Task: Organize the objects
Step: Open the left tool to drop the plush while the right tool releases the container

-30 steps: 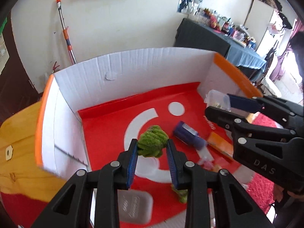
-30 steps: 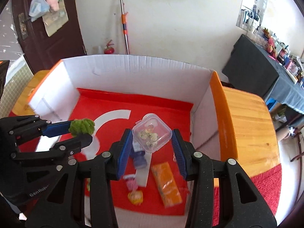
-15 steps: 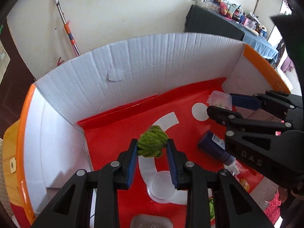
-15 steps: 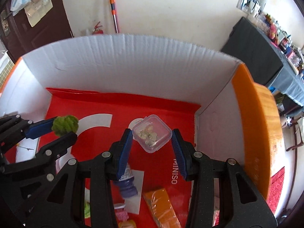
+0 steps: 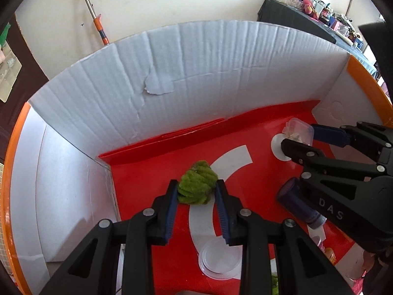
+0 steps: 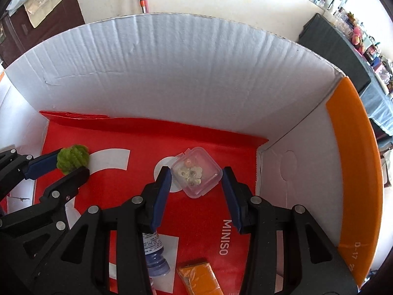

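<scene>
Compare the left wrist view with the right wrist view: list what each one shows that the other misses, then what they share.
Only the left wrist view shows the round clear lid on the red floor and the torn patch on the box's back wall. Only the right wrist view shows the orange packet and the MINISO lettering. Both show the cardboard box, the green yarn ball between the left gripper fingers, the clear plastic case between the right gripper fingers, and the blue bottle.
</scene>
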Demonstrator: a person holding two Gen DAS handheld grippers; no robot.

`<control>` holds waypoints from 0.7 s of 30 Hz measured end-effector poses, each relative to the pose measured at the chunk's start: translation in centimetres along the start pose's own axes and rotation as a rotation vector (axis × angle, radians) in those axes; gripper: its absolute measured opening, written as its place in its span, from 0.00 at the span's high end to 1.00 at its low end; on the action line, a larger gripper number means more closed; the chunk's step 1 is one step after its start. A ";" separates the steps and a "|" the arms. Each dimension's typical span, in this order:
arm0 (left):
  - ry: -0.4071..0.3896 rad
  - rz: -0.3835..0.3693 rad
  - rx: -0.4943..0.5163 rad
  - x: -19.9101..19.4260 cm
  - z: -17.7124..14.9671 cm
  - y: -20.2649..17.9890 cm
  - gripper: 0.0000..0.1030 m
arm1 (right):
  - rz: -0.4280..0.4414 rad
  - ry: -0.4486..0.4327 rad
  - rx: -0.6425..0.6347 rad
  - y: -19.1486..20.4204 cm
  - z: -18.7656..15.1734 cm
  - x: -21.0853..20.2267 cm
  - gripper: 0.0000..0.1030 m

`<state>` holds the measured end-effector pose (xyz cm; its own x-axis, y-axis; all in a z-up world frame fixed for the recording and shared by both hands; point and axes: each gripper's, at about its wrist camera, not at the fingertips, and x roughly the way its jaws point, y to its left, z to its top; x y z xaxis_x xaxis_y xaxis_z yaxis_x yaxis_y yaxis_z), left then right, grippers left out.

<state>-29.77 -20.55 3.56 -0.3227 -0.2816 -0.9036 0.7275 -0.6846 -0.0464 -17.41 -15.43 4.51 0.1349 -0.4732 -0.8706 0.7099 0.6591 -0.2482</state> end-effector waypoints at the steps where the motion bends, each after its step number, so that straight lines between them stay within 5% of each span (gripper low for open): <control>1: 0.002 0.000 -0.003 0.1 -0.1 0.0 0.69 | 0.000 0.000 0.000 0.0 -0.1 0.0 0.60; 21: -0.002 0.008 -0.019 0.3 -0.4 0.1 0.56 | 0.009 0.007 -0.008 0.2 0.3 -0.3 0.53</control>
<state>-29.54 -20.43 3.13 -0.3180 -0.2883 -0.9032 0.7416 -0.6692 -0.0475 -17.13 -15.30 4.83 0.1368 -0.4630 -0.8757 0.7034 0.6679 -0.2432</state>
